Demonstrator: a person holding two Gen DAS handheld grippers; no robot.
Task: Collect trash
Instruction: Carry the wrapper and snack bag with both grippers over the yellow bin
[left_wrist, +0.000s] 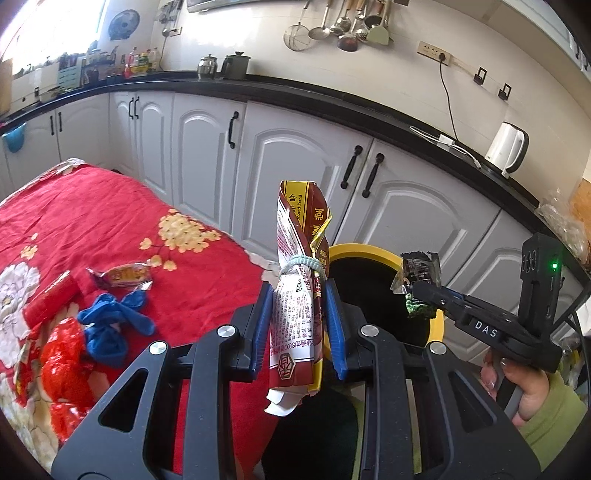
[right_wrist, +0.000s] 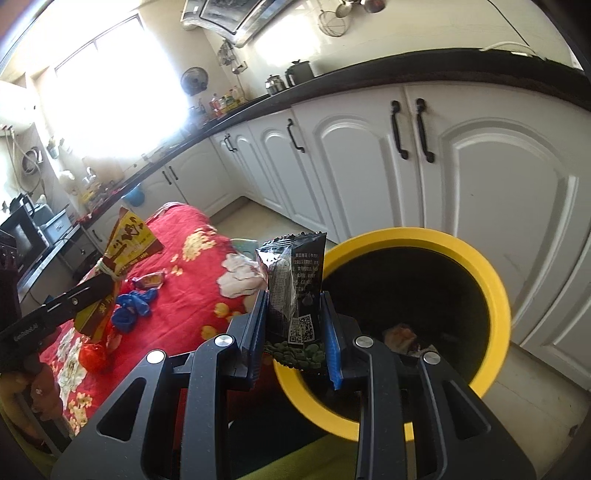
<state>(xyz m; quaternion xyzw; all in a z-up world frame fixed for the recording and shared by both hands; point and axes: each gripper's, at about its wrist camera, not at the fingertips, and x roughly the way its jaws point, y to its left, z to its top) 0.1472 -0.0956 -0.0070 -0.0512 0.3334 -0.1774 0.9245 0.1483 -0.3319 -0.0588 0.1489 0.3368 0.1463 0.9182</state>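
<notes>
My left gripper (left_wrist: 298, 325) is shut on a red and white snack bag (left_wrist: 301, 280) tied with a pale band, held upright at the table's edge. In the right wrist view that same red and white snack bag (right_wrist: 127, 243) shows in the left gripper (right_wrist: 96, 291) over the cloth. My right gripper (right_wrist: 295, 325) is shut on a black snack packet (right_wrist: 295, 284) with green peas printed on it, over the near rim of the yellow-rimmed bin (right_wrist: 491, 280). From the left wrist view the right gripper (left_wrist: 415, 288) holds the black snack packet (left_wrist: 421, 273) above the yellow-rimmed bin (left_wrist: 365, 251).
On the red floral cloth (left_wrist: 110, 221) lie a blue glove (left_wrist: 110, 325), an orange candy wrapper (left_wrist: 123, 275), a red box (left_wrist: 48, 301) and crumpled red foil (left_wrist: 64, 365). Some scraps (right_wrist: 400, 334) lie inside the bin. White cabinets (left_wrist: 280, 158) stand close behind.
</notes>
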